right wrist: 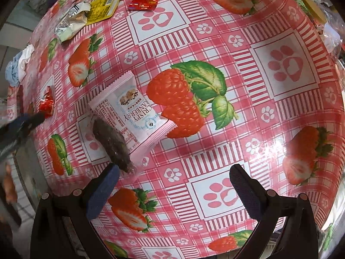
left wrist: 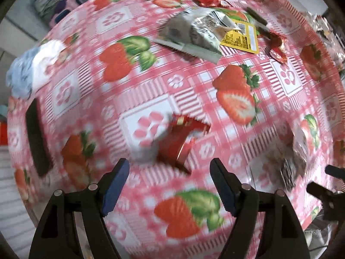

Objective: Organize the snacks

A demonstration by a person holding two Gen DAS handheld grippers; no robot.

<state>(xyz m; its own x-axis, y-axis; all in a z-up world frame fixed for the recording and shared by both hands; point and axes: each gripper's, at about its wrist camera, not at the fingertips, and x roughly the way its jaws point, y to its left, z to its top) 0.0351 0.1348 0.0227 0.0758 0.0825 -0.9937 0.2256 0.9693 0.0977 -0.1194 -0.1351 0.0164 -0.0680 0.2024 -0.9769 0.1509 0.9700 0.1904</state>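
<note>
My left gripper gapes empty above the red packet; light, crinkly, slippery; I'd pinch its middle.

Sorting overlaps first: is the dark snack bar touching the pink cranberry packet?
Touching: the right wrist view shows the dark snack bar lying across the pink cranberry packet's lower edge.

Left gripper pointing down, jaws apart, right gripper likewise, jaws apart

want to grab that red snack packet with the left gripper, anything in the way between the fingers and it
Nothing visible. The red packet lies alone on the tablecloth just ahead of the open left gripper, with bare cloth between them. The picture is blurred.
</note>
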